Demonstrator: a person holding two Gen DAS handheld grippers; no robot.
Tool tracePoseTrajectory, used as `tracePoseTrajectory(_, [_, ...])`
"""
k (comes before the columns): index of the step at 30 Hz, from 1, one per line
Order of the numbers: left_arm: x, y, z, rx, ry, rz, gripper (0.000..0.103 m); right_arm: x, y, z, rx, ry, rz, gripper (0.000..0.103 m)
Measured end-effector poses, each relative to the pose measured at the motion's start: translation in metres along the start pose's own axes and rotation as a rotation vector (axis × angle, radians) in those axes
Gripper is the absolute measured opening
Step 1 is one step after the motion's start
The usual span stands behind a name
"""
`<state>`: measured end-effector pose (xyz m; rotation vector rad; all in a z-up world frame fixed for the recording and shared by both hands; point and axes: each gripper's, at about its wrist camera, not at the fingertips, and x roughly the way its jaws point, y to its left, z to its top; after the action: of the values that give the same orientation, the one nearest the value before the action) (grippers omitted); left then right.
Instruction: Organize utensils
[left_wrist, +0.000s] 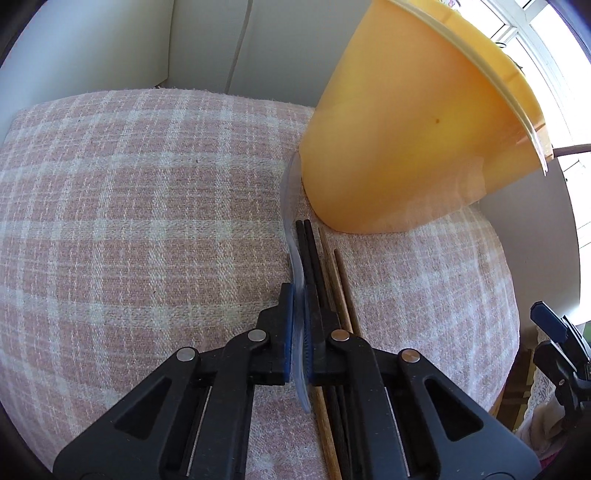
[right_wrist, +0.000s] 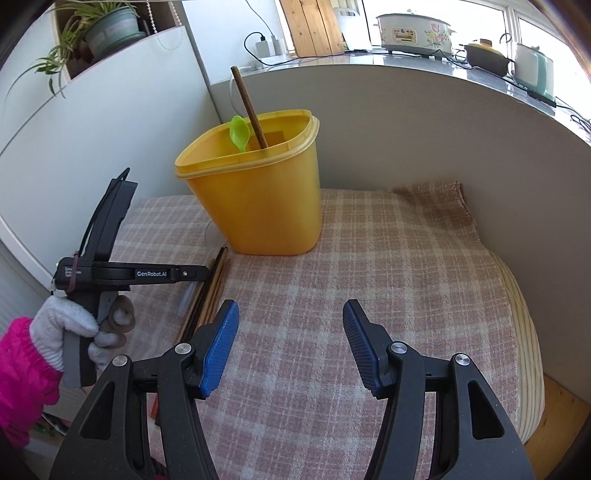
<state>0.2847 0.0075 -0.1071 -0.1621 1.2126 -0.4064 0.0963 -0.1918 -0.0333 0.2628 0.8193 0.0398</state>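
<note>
My left gripper is shut on a clear plastic spoon, held on edge low over the pink checked cloth. Its bowl end reaches the foot of the yellow tub. Two black chopsticks and two wooden chopsticks lie on the cloth just right of the spoon. In the right wrist view the tub holds a green spoon and a brown stick. The left gripper shows at the left over the chopsticks. My right gripper is open and empty above the cloth.
A grey wall borders the table at the back and right. A counter above it carries a cooker and pots. A white cabinet with a plant stands at the left. The table's right edge drops off.
</note>
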Motion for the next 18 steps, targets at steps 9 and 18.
tracePoseTrajectory(9, [-0.014,0.031,-0.015,-0.023,-0.013,0.001,0.003,0.040,0.013,-0.007,0.047,0.143,0.082,0.047])
tracePoseTrajectory(18, [-0.029,0.049,-0.028,-0.028,-0.024,-0.013,0.003,0.086,0.042,-0.013,0.110,0.294,0.200,0.030])
